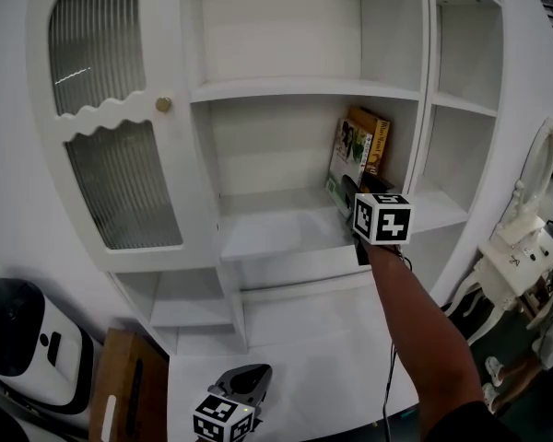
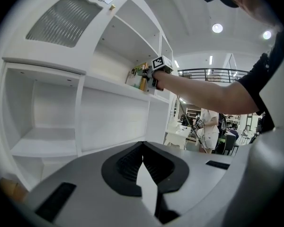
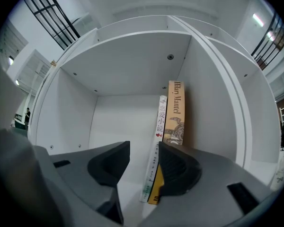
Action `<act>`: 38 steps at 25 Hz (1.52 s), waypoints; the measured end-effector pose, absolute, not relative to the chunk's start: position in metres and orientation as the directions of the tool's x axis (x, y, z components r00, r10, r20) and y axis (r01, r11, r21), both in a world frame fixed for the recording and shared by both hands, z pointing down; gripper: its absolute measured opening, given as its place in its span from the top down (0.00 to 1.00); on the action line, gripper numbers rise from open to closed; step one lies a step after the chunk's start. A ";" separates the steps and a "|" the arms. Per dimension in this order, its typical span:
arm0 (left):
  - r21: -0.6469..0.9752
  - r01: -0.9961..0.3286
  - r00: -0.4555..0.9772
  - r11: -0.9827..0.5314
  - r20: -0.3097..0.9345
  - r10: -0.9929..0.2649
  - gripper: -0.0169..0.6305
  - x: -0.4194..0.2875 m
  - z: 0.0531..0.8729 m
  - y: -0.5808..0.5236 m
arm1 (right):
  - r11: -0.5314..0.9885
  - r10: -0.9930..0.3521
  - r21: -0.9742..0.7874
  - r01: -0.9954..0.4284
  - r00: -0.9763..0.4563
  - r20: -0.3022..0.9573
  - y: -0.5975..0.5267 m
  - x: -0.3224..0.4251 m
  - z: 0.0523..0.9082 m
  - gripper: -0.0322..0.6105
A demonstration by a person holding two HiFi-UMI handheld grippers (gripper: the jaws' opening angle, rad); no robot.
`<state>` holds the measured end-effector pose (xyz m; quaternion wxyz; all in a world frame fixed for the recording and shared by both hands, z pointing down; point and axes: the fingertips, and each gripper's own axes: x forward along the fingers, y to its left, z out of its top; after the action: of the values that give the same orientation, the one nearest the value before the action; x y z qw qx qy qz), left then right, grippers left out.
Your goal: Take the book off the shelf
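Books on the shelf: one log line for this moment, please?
right gripper: open, lined up on white book | left gripper: shut, empty | white book: standing on shelf beside brown book

Right arm [image 1: 417, 313] outstretched, right tongs [image 3: 142, 162] level, jaws apart; left tongs [image 2: 143, 164] low, jaws together.

ribbed-glass door [image 1: 120, 187] closed | brass knob [image 1: 164, 104] | white vanity [image 1: 519, 247] right

Left of the white book [image 3: 159, 126], the shelf board [image 1: 267, 228] is seen bare as far as the side wall [image 3: 71, 112]. Right of the white book, passage is closed by the brown book [image 3: 176, 112], set just beside the partition [image 3: 203, 103].
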<state>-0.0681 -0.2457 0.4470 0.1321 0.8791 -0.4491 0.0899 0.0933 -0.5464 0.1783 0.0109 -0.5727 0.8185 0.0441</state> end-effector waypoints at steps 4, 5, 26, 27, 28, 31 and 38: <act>0.160 -0.816 0.577 -0.556 0.275 -0.769 0.96 -0.072 0.448 -0.246 | 0.332 -0.940 0.050 -0.942 -0.334 -0.063 -0.552 0.095 0.179 0.67; 0.161 -0.816 0.577 -0.555 0.274 -0.769 0.96 -0.073 0.448 -0.246 | 0.331 -0.940 0.057 -0.942 -0.334 -0.061 -0.552 0.094 0.179 0.67; 0.180 -0.816 0.577 -0.549 0.295 -0.761 0.96 -0.080 0.458 -0.235 | 0.498 -0.863 -0.124 -0.858 -0.477 -0.169 -0.558 0.074 0.174 0.67; 0.182 -0.817 0.576 -0.547 0.296 -0.762 0.96 -0.081 0.459 -0.234 | 0.507 -0.859 -0.156 -0.848 -0.480 -0.182 -0.559 0.075 0.173 0.67; 0.183 -0.819 0.574 -0.544 0.297 -0.763 0.96 -0.083 0.459 -0.234 | 0.506 -0.859 -0.175 -0.845 -0.475 -0.188 -0.560 0.078 0.173 0.67; 0.190 -0.823 0.568 -0.536 0.299 -0.766 0.96 -0.086 0.461 -0.233 | 0.452 -0.888 -0.144 -0.880 -0.429 -0.164 -0.563 0.085 0.173 0.67; 0.188 -0.823 0.568 -0.536 0.307 -0.764 0.96 -0.087 0.462 -0.236 | 0.317 -0.927 0.036 -0.948 -0.317 -0.201 -0.558 0.099 0.150 0.67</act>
<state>-0.0869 -0.2365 0.4622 0.1574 0.8712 -0.4553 0.0942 0.0989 -0.5581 0.1498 0.0717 -0.5798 0.8082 0.0735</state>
